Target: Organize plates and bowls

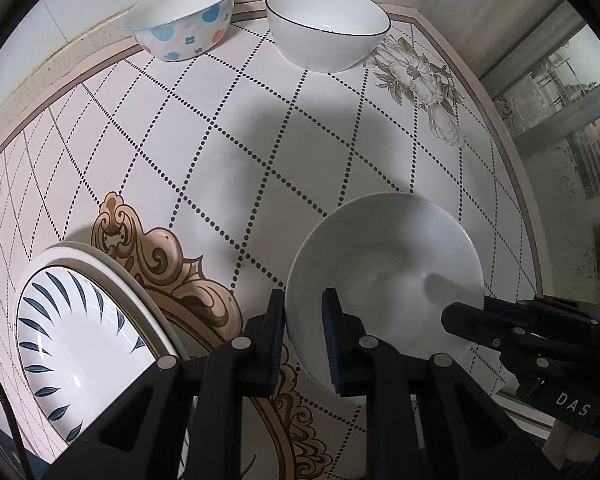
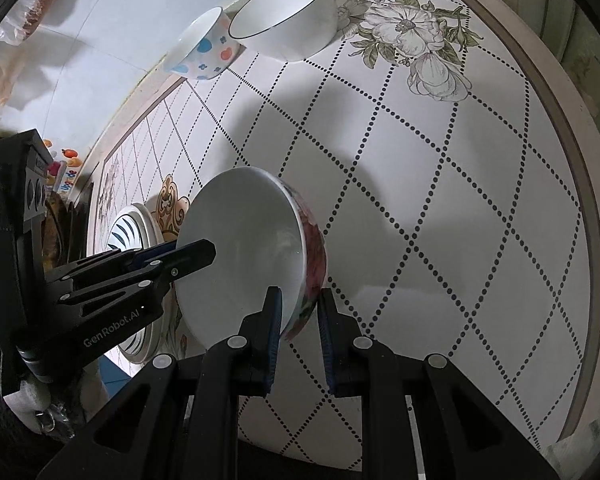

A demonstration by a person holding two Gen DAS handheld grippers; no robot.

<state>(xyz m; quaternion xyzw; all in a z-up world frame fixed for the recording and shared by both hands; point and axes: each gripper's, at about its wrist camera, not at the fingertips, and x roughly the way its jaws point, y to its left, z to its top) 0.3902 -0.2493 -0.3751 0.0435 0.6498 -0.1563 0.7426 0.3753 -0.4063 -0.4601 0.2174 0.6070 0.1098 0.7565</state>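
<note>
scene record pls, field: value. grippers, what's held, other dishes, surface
left gripper: shut on the near-left rim of the floral bowl
right gripper: shut on the same bowl's opposite rim, one finger inside, one outside
floral bowl: white inside, red flower print outside; looks lifted and tilted
dotted bowl: upright at the far edge of the table
black-rimmed bowl: upright, right of the dotted bowl
leaf-pattern plate: near left, on top of another plate
table: tiled top, dotted diamond grid, flower motifs

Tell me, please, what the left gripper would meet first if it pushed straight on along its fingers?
Nothing new at first: the left gripper already straddles the rim of the floral bowl. Farther along that line stands the black-rimmed white bowl, though depth is uncertain.
</note>
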